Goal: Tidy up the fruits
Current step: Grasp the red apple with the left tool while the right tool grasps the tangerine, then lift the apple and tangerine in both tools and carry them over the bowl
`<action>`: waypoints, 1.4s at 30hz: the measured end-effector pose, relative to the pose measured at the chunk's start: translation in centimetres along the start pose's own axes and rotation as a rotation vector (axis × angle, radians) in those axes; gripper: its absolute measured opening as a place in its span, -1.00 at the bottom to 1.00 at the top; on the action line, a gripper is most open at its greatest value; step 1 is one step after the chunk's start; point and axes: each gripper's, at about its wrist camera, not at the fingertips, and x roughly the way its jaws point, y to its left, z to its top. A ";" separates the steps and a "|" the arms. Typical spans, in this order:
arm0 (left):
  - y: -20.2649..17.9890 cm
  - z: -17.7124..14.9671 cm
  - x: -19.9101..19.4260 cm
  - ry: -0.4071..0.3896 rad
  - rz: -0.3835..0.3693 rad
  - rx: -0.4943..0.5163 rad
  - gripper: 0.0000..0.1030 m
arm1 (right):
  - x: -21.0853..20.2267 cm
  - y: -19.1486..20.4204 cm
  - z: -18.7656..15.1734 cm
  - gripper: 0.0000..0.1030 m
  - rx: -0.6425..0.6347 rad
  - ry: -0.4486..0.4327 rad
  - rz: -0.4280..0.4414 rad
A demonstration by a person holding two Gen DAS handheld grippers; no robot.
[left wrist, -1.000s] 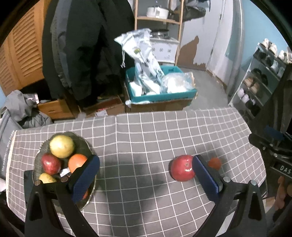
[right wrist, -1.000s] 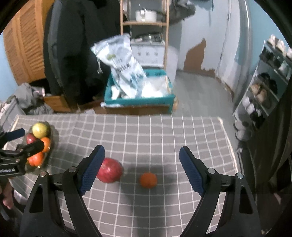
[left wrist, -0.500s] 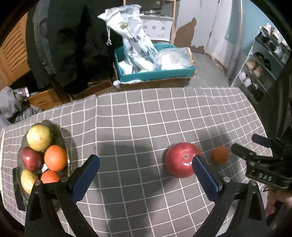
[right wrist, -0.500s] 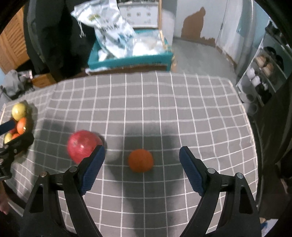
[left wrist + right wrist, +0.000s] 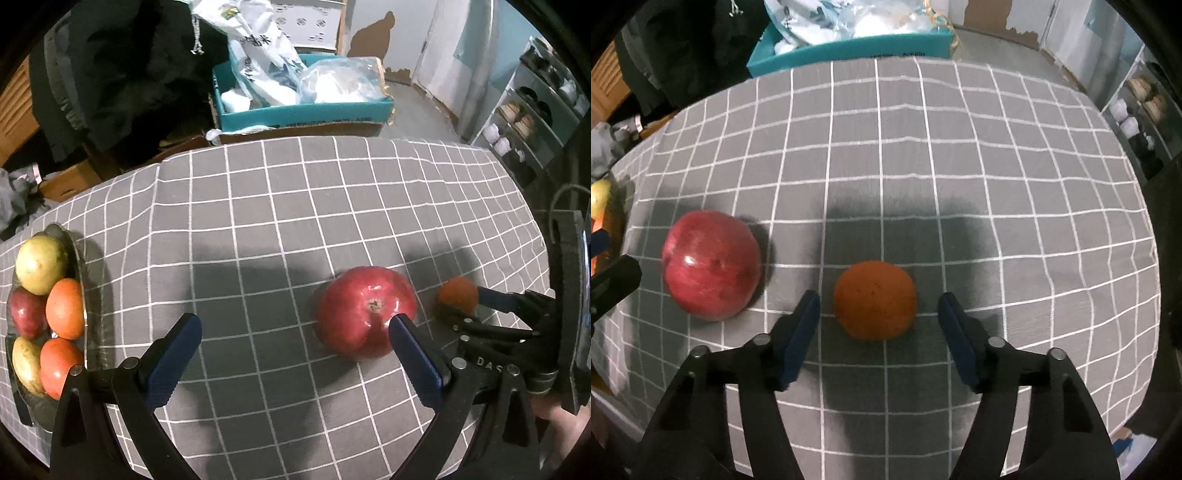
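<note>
Jaws of the right gripper [image 5: 879, 325] were closing around the small orange fruit [image 5: 874, 305], which sat on the cloth between the blue pads with a gap showing on each side; no grip yet. Left gripper [image 5: 295, 347] stood wide open, its right-hand pad just in front of the big red apple [image 5: 365, 312], nothing between the jaws but bare cloth. Both fruits lay loose on the grey checked tablecloth [image 5: 280, 206], apple to the left of the orange fruit as the right wrist view had it, the two near each other but apart.

At the left edge of the table sat a shallow dark bowl [image 5: 79, 258], already stocked: a yellow-green fruit [image 5: 38, 264] at the far end, a dark red one [image 5: 26, 314] beside an orange one [image 5: 64, 308], and nearer the camera a second orange-red fruit [image 5: 59, 365] next to a pale yellow one [image 5: 24, 363]. These lay packed together, touching.

Beyond the table's far edge, on the floor, a teal box [image 5: 306, 109] held a tall printed white sack [image 5: 258, 48] leaning up out of it and a clear plastic bag of something white [image 5: 340, 83]. Off to the right, a shelf unit [image 5: 532, 114] carried shoes.
</note>
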 end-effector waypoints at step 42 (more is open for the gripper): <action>-3.7 0.1 4.1 0.055 -0.096 0.053 0.50 | -2.6 -2.6 1.7 -0.16 0.018 -0.085 -0.085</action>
